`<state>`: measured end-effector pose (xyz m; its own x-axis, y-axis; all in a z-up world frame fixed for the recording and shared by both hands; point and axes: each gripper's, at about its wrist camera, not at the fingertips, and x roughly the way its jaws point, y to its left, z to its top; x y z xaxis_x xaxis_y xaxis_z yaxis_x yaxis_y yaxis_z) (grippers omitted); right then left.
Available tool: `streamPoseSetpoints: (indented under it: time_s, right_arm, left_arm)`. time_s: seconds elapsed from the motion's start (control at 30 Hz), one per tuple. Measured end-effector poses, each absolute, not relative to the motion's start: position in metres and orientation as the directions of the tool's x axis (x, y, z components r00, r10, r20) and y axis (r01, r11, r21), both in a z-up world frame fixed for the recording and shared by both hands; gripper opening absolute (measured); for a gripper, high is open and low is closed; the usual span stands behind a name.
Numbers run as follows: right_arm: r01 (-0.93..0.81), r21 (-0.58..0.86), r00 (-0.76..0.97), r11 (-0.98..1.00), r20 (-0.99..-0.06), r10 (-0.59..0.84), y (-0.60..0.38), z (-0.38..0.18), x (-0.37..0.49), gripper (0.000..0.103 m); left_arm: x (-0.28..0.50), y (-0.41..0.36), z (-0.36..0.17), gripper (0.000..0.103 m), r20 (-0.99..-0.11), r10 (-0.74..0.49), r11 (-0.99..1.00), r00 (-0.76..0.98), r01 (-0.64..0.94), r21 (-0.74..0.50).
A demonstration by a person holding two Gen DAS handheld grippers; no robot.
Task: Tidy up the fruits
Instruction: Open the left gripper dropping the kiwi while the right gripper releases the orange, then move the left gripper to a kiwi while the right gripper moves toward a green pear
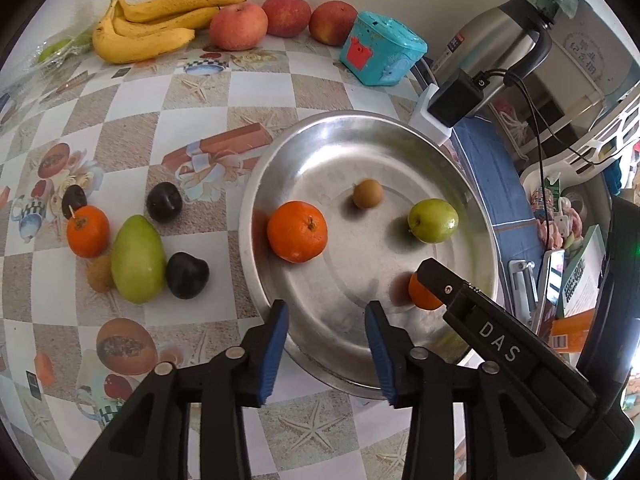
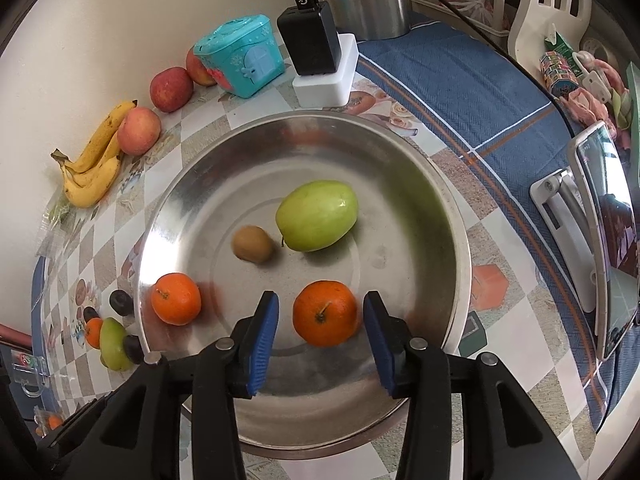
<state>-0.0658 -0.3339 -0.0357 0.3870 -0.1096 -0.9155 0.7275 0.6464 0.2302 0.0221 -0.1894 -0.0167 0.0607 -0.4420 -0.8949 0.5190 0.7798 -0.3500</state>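
We see a steel bowl (image 2: 456, 216) on the checkered tablecloth (image 1: 132, 120), four fruits in it. The right gripper (image 2: 321, 334) sits low over the bowl's near side, jaws spread, with an orange (image 2: 325, 313) resting between the blue pads (image 2: 266, 336); we see small gaps on both sides, so no pinch. A second orange (image 2: 175, 298) lies by the bowl's left wall, a small brown kiwi (image 2: 253, 244) near the middle, and a green apple (image 2: 317, 216) just beside it, apart from it.

The left gripper (image 1: 326, 346) hovers at the bowl's near rim, jaws spread, nothing between them. In its view the right gripper's finger covers part of the near orange.

Outside the bowl, to its left on the cloth, we see a cluster: a green mango (image 1: 138, 260), a third orange (image 1: 87, 231) with a stick in it, three dark plums (image 1: 187, 275), and a kiwi (image 1: 100, 274) tucked against the mango. At the wall: bananas (image 1: 160, 24), three red apples (image 1: 239, 26), a teal box (image 1: 380, 48). A black charger (image 2: 308, 40) and a metal kettle (image 1: 496, 40) stand behind the bowl.
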Motion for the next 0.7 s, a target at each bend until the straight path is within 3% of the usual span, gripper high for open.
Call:
streamPoseSetpoints:
  time_s: [0.27,0.7]
  right_arm:
    - [0.718,0.24,0.406,0.654,-0.907,-0.112,-0.332,-0.026,-0.066,0.045]
    - [0.706,0.256,0.428,0.66,-0.897,-0.11,-0.33,-0.015,-0.067,0.045]
  left_arm:
    - [0.025,-0.183,-0.009,0.056,-0.889,-0.453,0.779,0.072,0.515,-0.356]
    - [0.049,-0.149,-0.004,0.059,-0.895,-0.428,0.843,0.124,0.413,-0.346]
